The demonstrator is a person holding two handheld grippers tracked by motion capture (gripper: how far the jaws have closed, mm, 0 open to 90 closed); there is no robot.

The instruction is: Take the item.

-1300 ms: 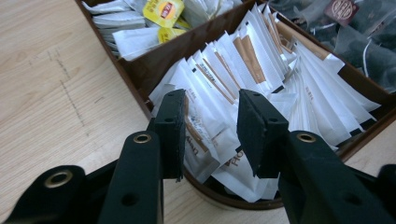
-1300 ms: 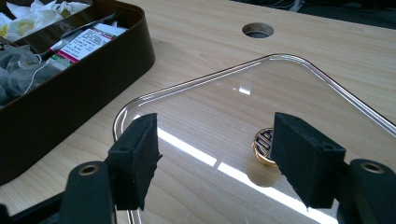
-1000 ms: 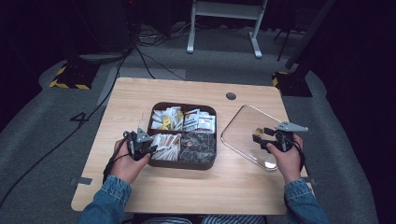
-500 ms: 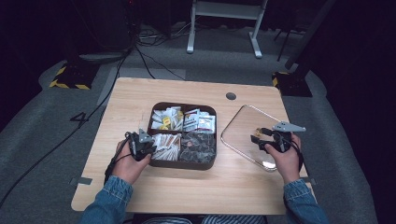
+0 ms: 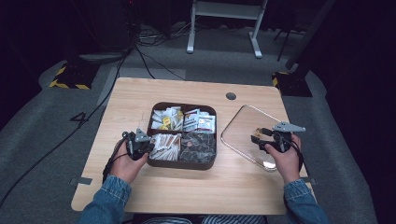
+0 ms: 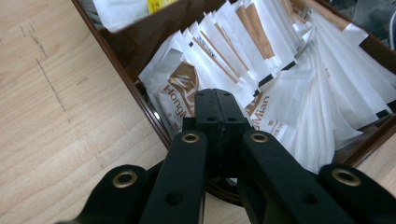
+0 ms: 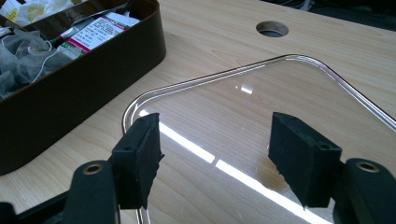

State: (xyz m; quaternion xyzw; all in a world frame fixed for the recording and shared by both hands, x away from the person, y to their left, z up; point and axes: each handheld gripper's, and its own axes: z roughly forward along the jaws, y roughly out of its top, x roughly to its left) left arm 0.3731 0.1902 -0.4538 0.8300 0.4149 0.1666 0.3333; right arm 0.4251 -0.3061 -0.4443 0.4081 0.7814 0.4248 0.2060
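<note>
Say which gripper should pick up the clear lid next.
Right. The right gripper is open with its jaws over the clear lid; the left gripper is shut at the brown tray, on the far side from the lid.

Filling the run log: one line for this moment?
left gripper: shut, over white sachets | right gripper: open, above clear lid | dark brown tray: uncovered

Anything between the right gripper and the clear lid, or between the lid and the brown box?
Nothing visible. The right gripper hangs open directly over the clear lid, which lies flat on the table. Bare wood separates the lid from the brown box. The left gripper is shut at the box's far side, over the sachets.
</note>
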